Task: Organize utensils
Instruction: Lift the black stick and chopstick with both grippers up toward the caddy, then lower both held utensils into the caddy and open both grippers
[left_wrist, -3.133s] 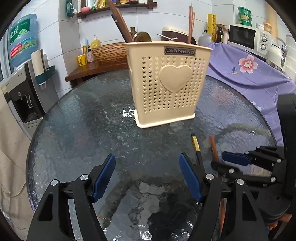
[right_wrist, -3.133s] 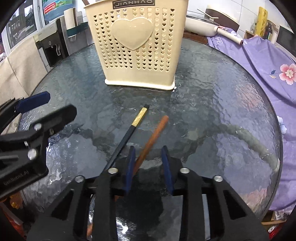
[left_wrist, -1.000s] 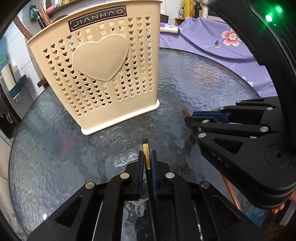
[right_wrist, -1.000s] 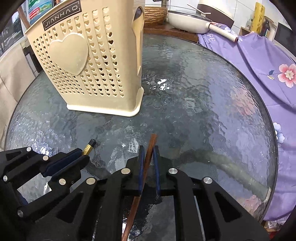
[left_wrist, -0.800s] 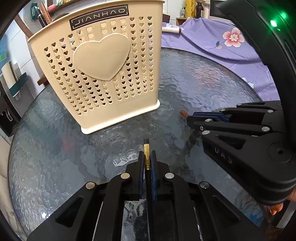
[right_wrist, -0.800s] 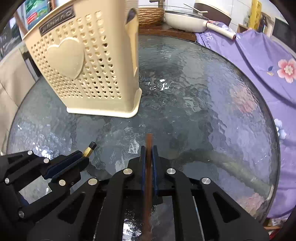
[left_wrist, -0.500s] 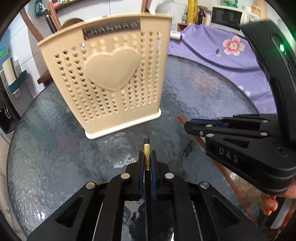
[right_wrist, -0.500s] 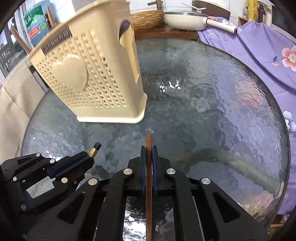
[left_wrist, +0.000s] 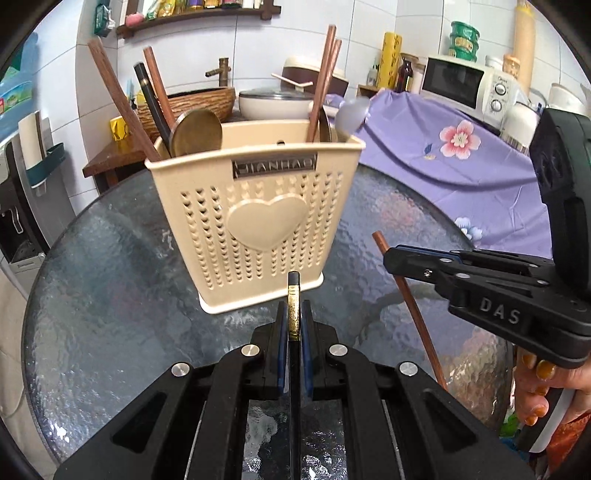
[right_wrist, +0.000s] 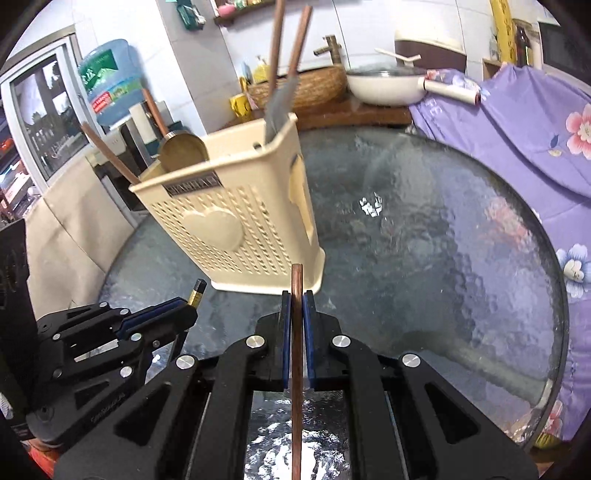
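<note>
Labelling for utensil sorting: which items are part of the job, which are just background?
In the job:
black chopstick in left gripper
brown chopstick in right gripper
utensil holder

Lying about:
microwave
white pan
water bottle
purple cloth

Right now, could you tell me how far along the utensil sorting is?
Done: several chopsticks and a brass spoon stand in the cream holder. In hand: left gripper grips the black chopstick, right gripper the brown chopstick. Left: dropping both into the holder.

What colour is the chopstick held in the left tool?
Black chopstick with a gold band near its tip, clearest in the left wrist view.
</note>
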